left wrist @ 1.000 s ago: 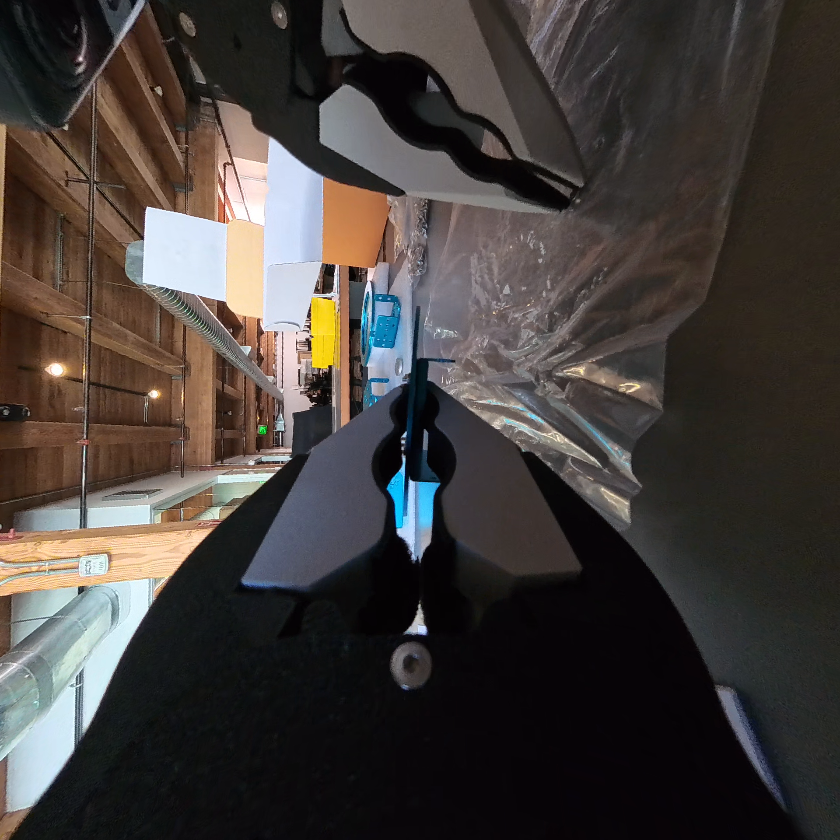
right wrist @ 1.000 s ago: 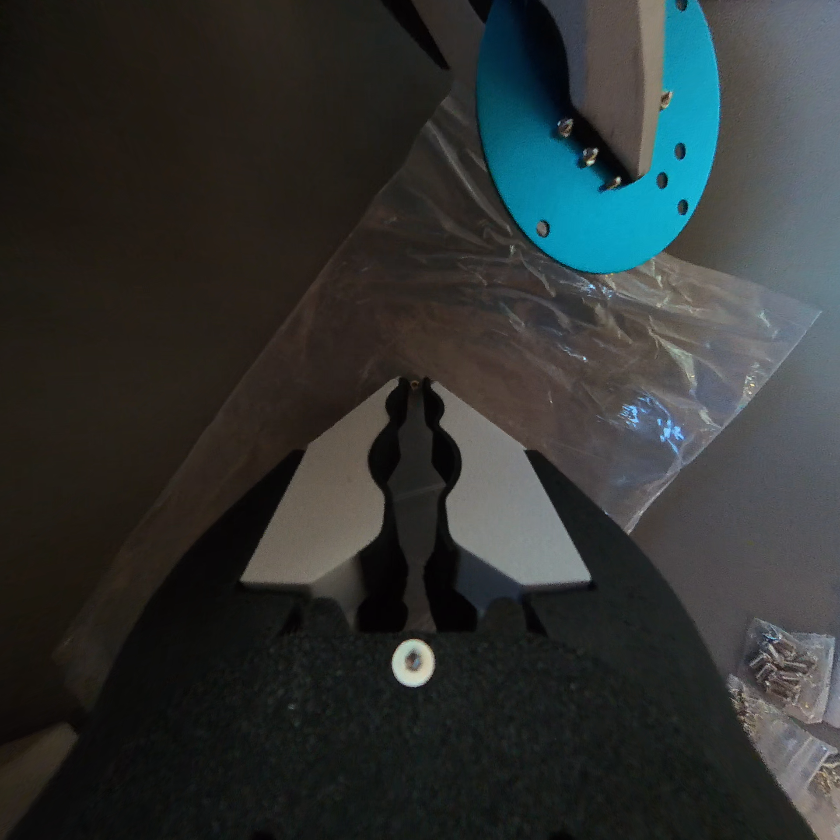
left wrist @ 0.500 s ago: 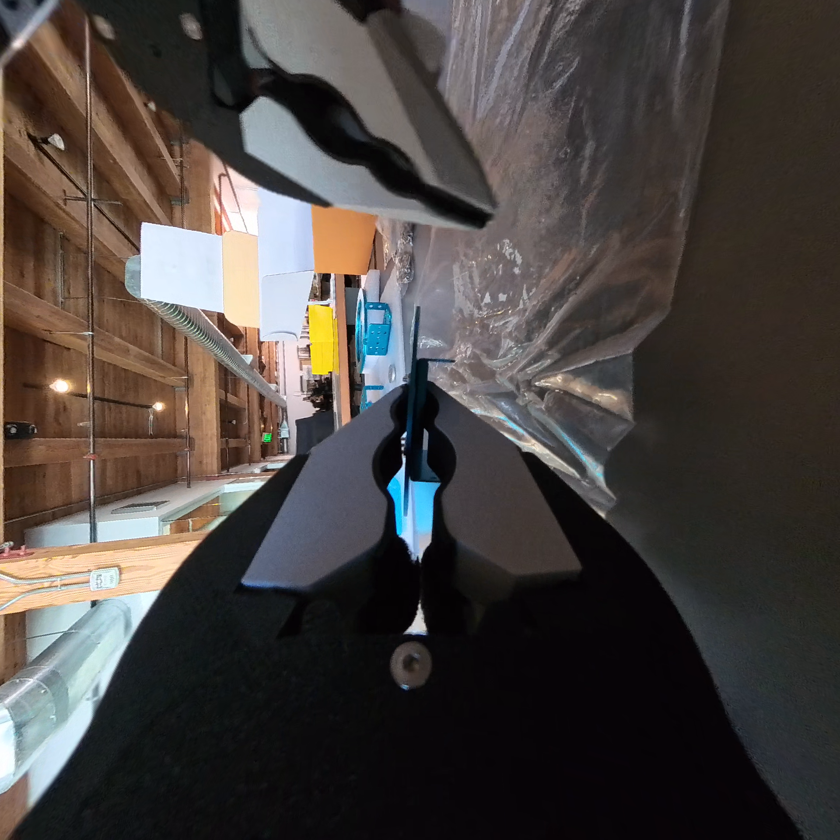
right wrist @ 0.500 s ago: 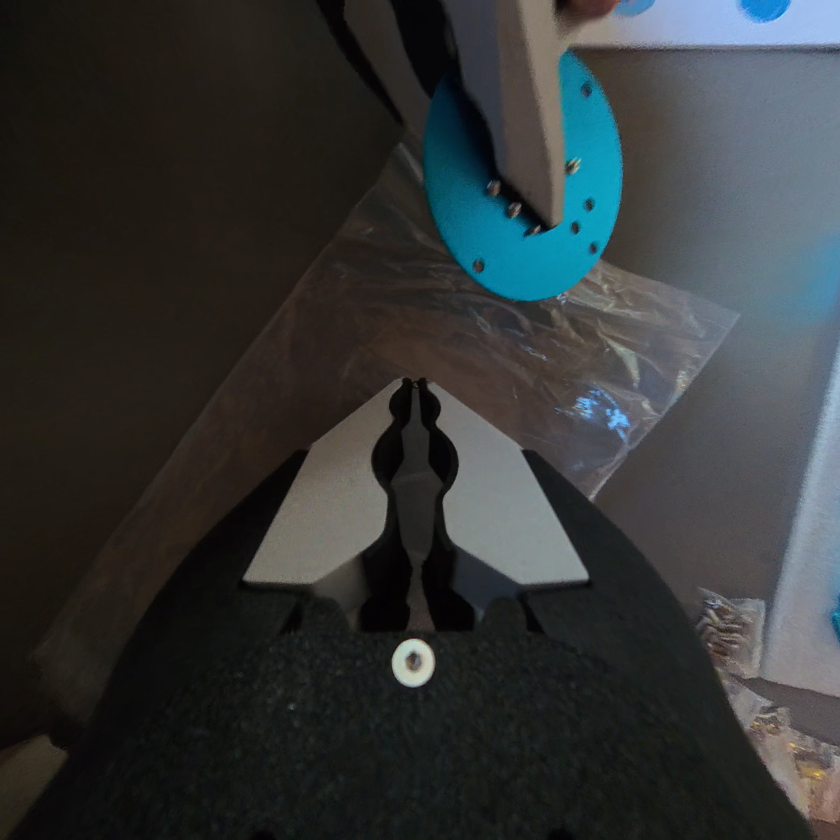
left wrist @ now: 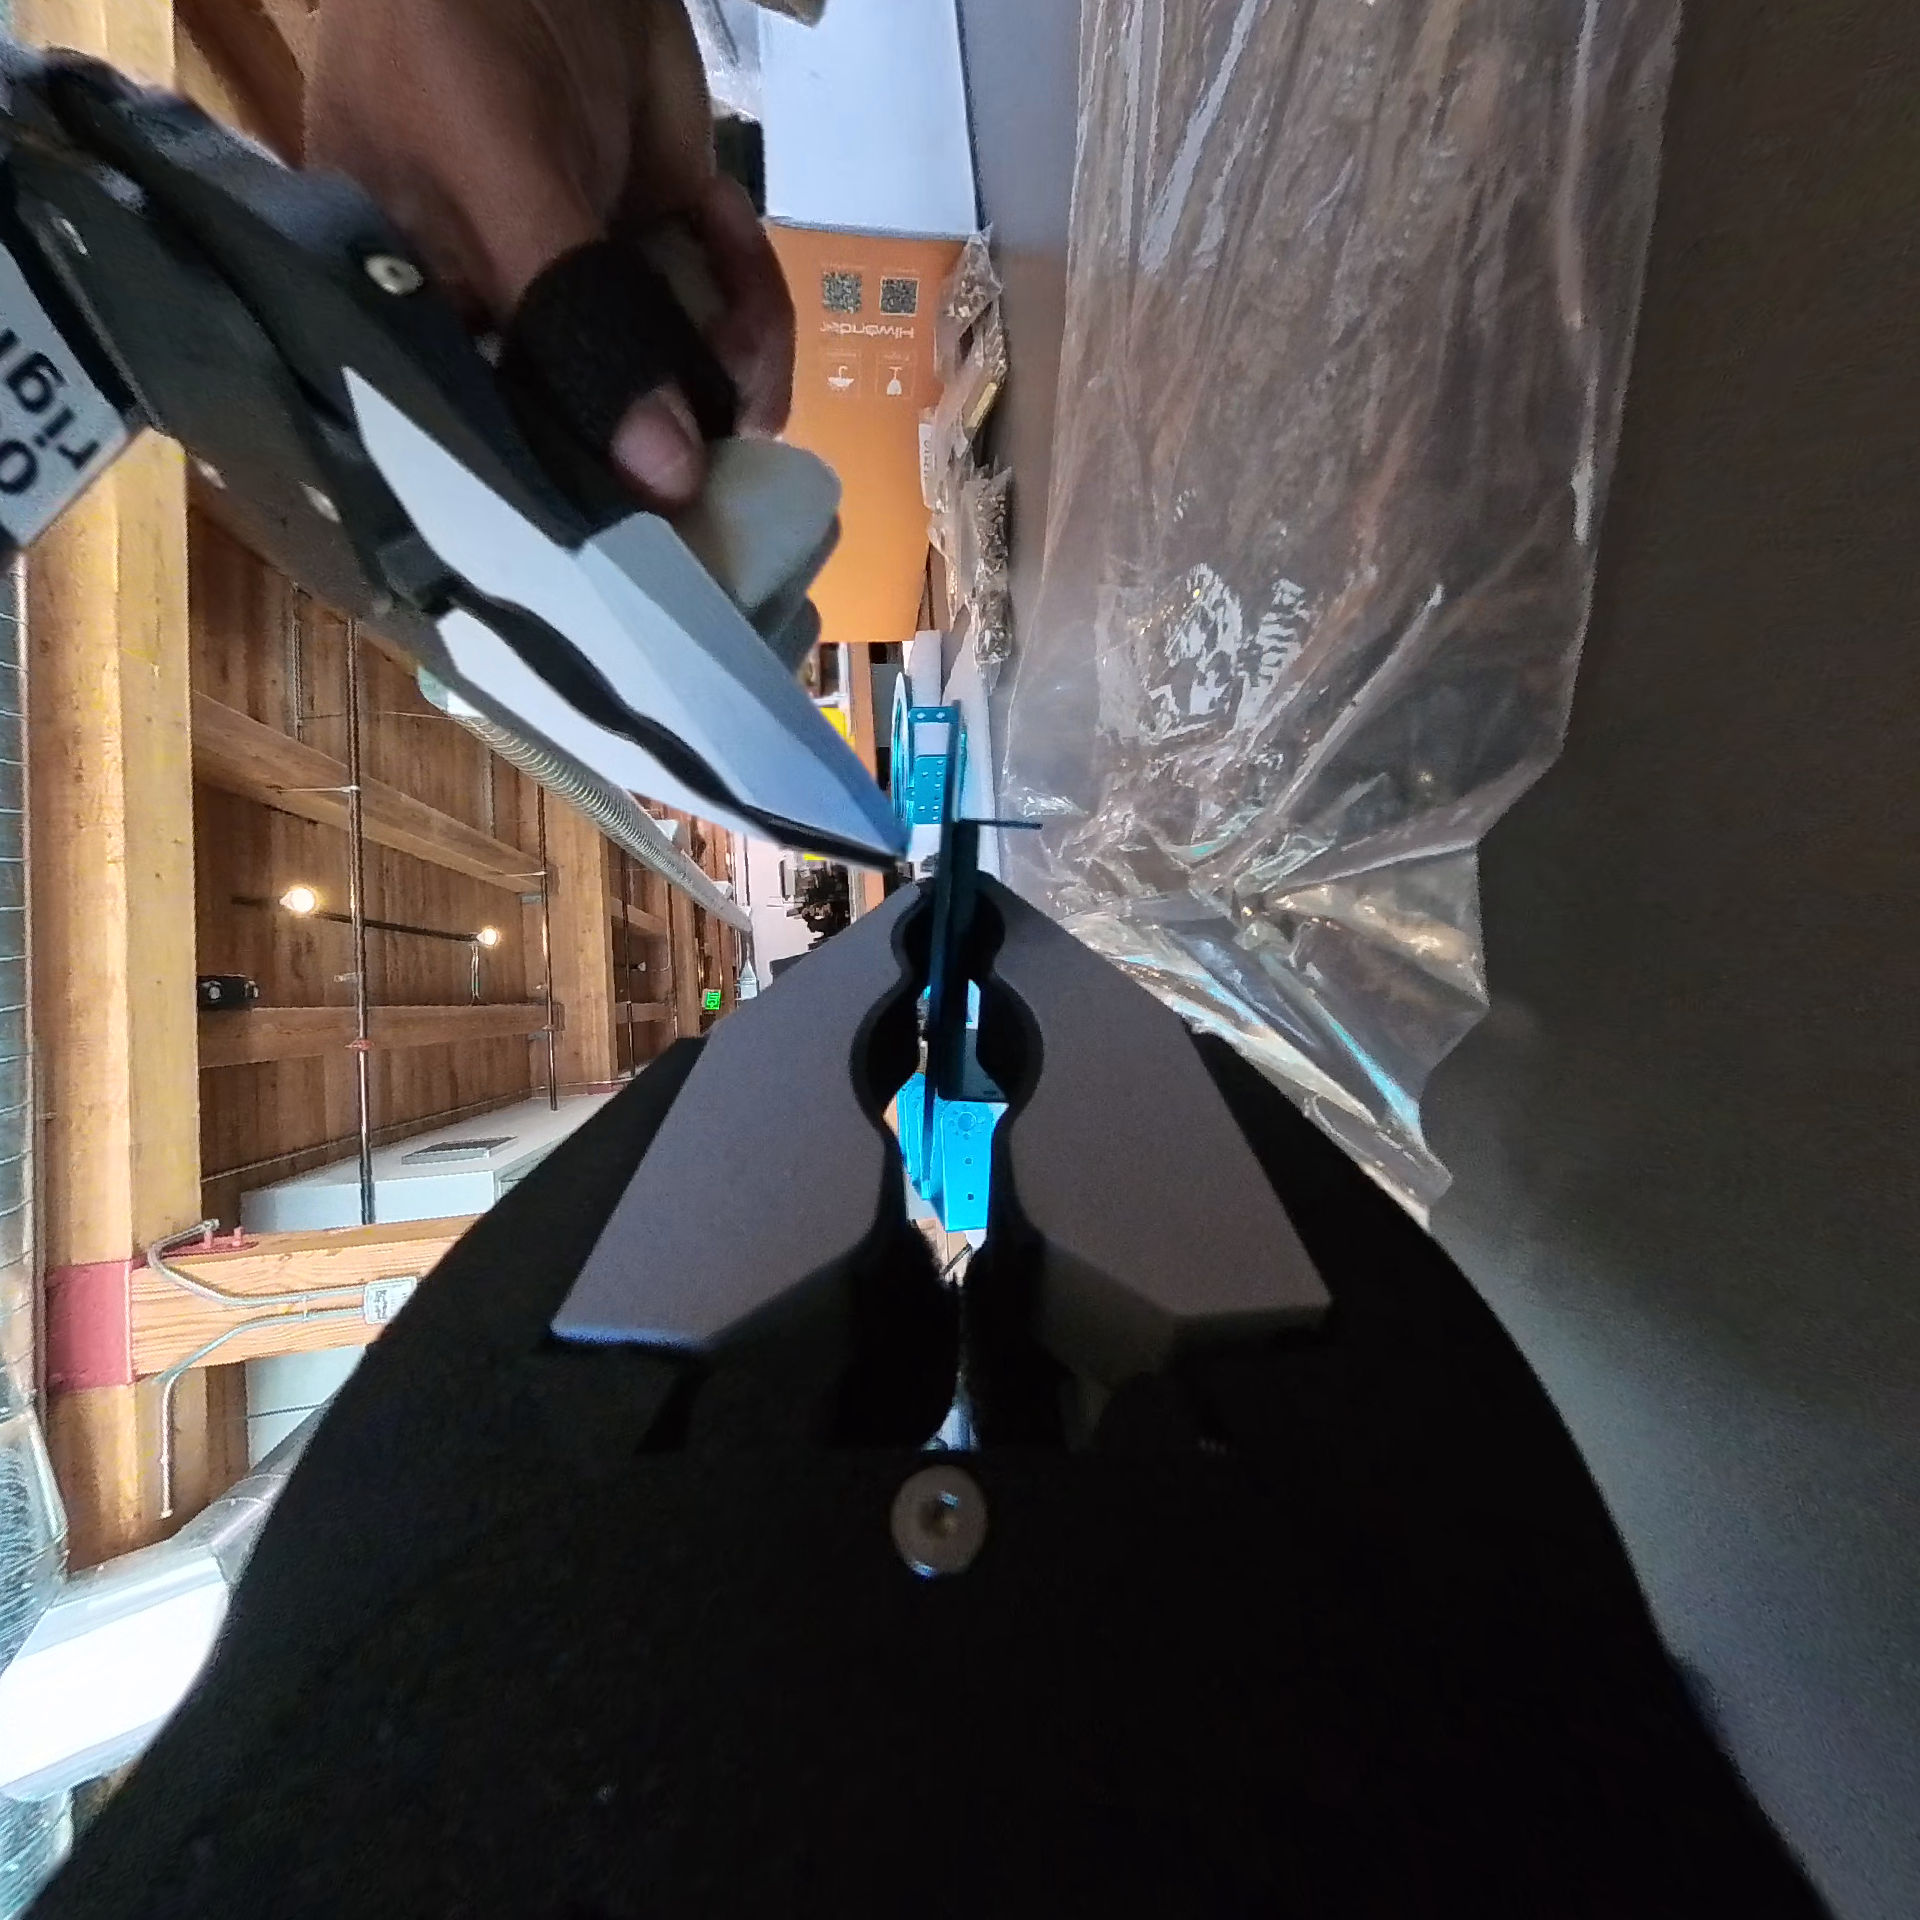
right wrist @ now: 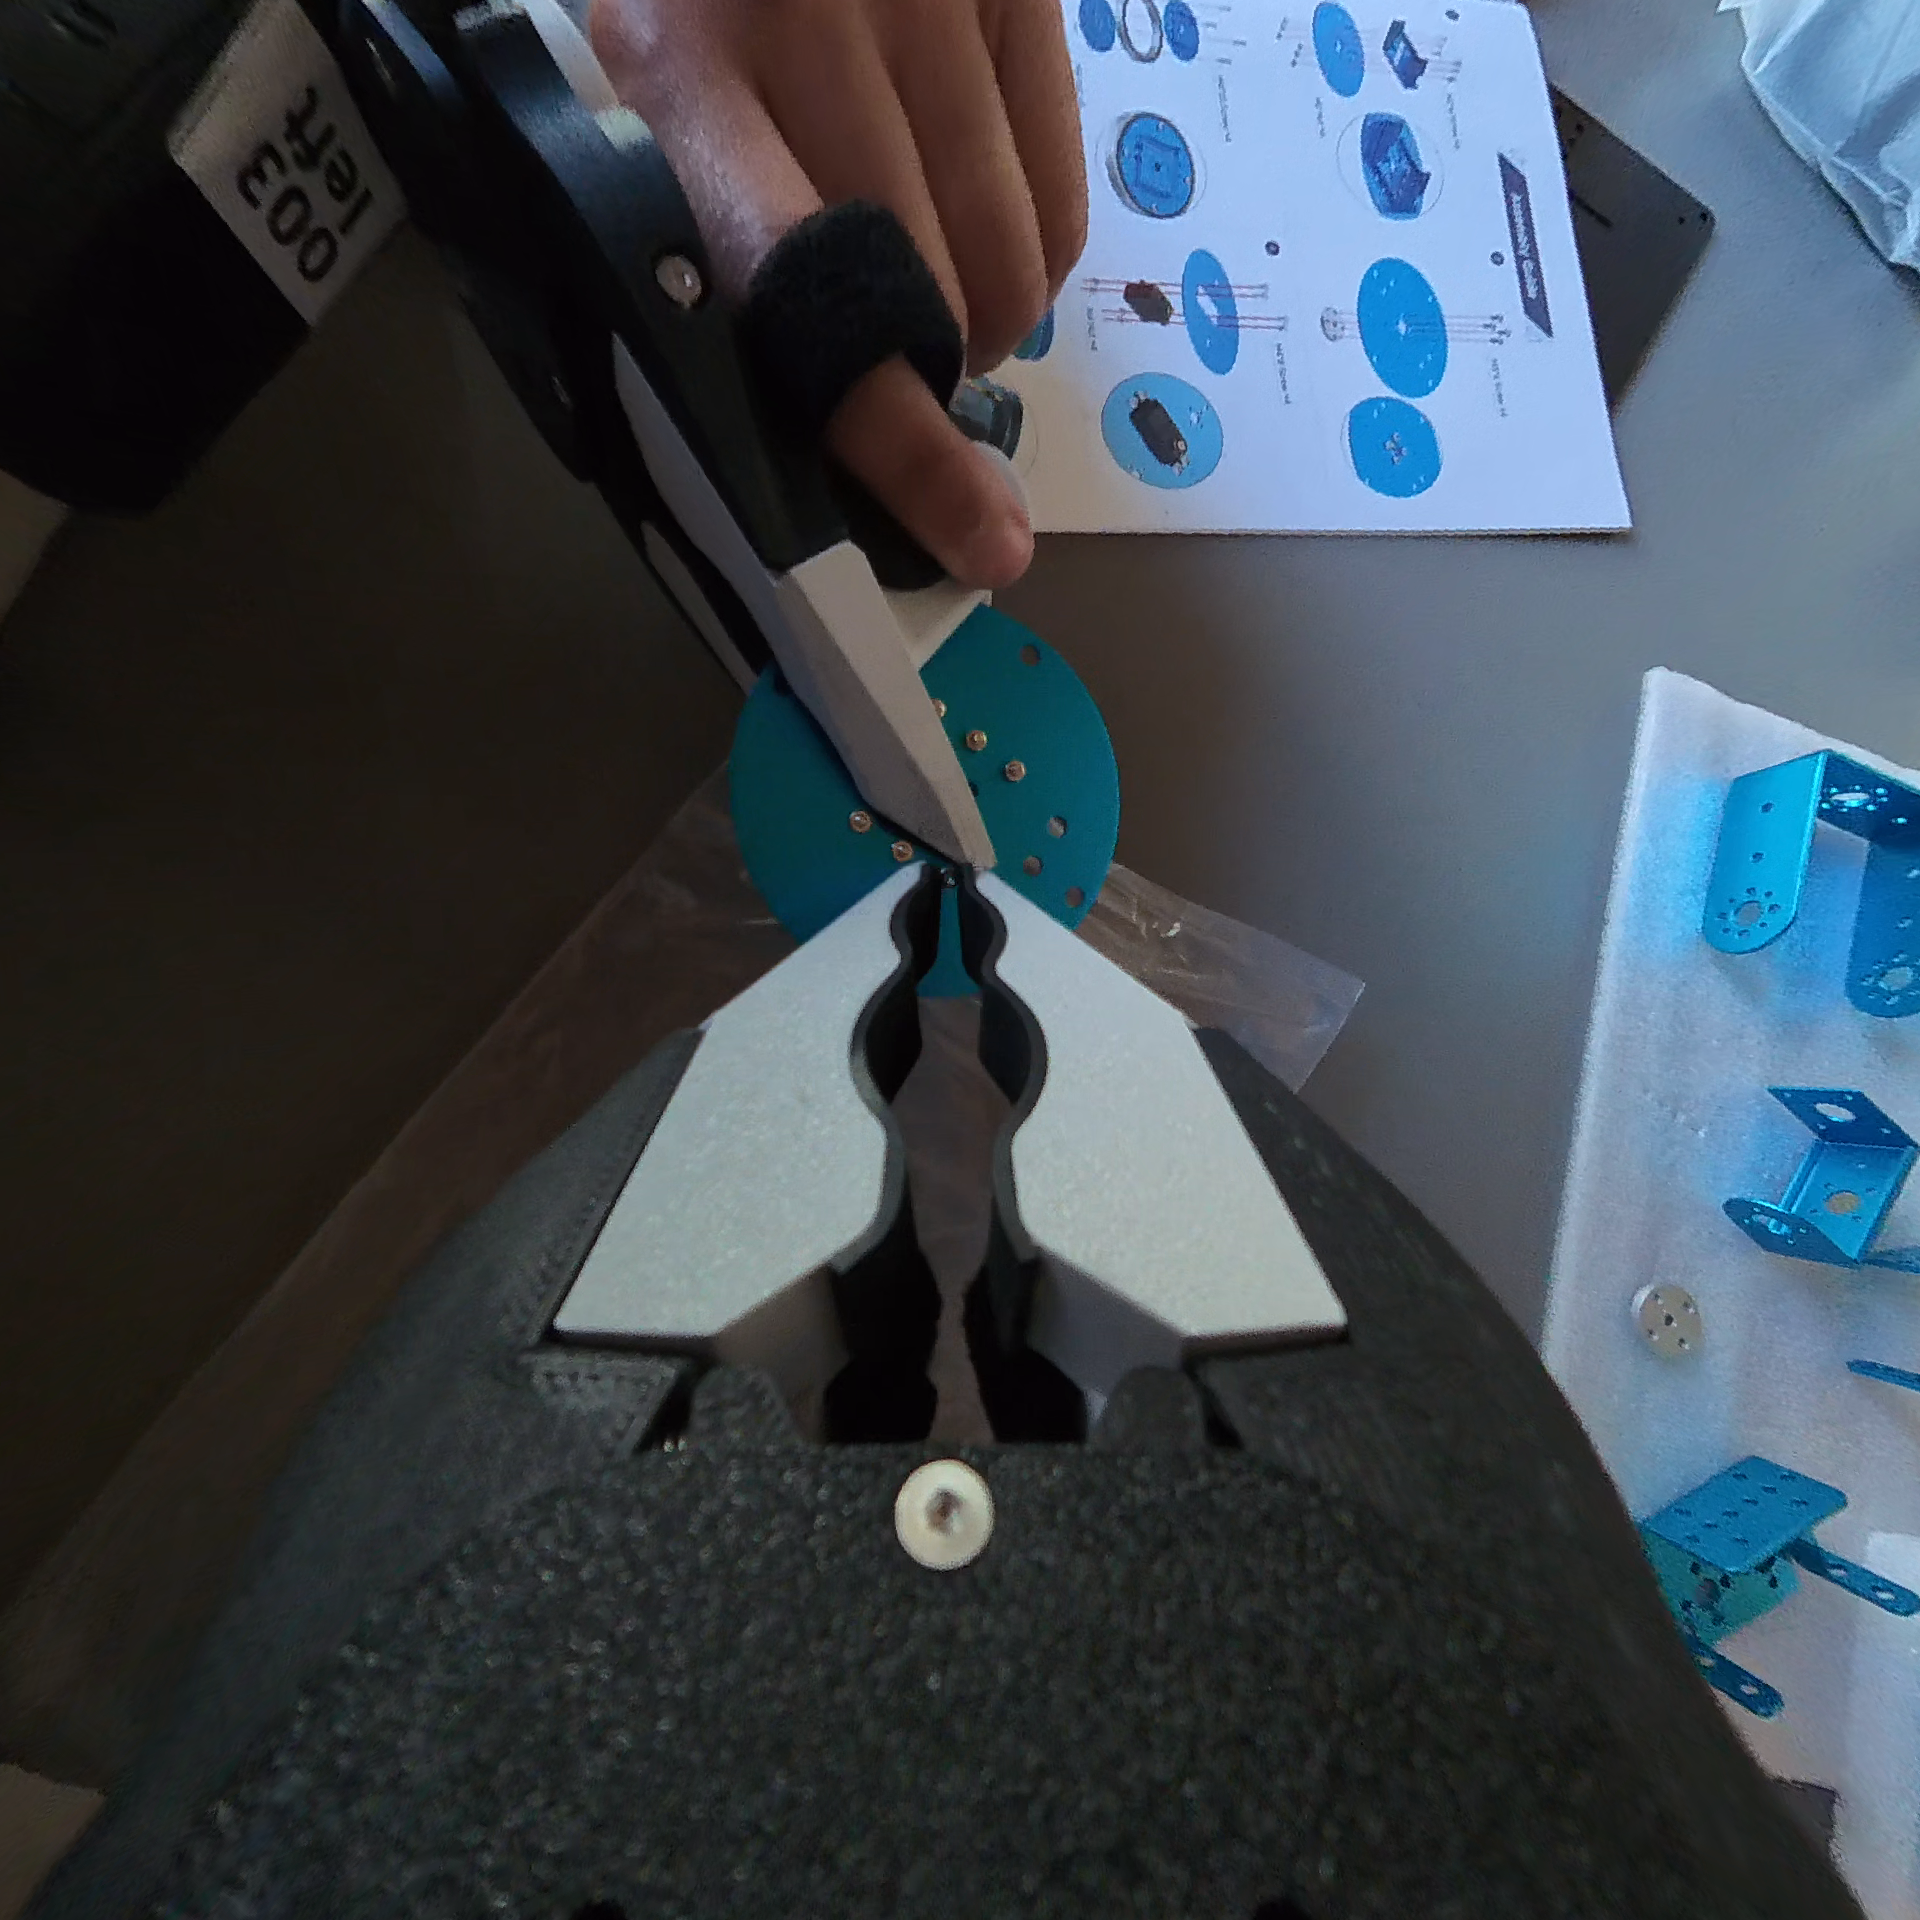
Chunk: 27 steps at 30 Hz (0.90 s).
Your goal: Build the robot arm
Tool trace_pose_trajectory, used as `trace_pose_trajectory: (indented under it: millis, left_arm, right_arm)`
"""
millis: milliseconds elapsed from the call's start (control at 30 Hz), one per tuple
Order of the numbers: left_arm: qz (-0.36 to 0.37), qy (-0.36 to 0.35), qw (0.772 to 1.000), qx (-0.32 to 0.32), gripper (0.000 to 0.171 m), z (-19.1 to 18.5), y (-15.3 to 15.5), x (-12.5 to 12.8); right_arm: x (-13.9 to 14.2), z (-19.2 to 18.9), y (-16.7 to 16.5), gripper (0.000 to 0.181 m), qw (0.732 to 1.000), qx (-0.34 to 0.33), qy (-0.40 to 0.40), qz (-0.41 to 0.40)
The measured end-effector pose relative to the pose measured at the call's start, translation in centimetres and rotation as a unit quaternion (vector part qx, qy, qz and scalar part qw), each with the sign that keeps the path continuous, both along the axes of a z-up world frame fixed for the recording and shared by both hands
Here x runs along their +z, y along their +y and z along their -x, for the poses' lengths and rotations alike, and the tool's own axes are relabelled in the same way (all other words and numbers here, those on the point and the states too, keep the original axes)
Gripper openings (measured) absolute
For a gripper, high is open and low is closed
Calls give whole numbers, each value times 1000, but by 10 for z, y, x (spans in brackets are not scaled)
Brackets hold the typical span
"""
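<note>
Grey tabletop (right wrist: 1455, 727): left claw (right wrist: 961, 847) clamps blue disc (right wrist: 1049, 717) (edge-on), right claw (right wrist: 951, 883) pinched nearly together, clear bag (right wrist: 1226, 977) beneath.

The left gripper (left wrist: 951, 894) is clamped on a thin disc (right wrist: 1039, 727) held edge-on; the right gripper (right wrist: 951, 883), tips nearly closed, meets the disc's face.

clear plastic bag (right wrist: 1226, 966) — printed sheet (right wrist: 1351, 260) — blue brackets (right wrist: 1829, 862)
</note>
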<state>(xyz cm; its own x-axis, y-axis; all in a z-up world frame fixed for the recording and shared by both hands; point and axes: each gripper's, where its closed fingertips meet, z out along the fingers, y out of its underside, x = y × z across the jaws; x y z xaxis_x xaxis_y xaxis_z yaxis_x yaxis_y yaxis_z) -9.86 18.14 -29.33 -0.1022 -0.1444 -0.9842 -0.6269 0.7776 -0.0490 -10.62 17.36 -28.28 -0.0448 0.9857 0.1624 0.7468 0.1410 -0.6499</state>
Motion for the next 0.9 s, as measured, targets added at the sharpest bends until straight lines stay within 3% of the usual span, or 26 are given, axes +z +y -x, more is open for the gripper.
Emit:
trace_pose_trajectory:
  millis: [500, 900]
  left_arm:
    - [0, 7, 1000, 2, 1, 0, 0, -3]
    - [-5, 8, 1000, 19, 1, 0, 6, -4]
  right_arm:
    - [-9, 0, 0, 2, 1000, -5, -22, 10]
    - [-12, 0, 6, 3, 995, -64, -49, 52]
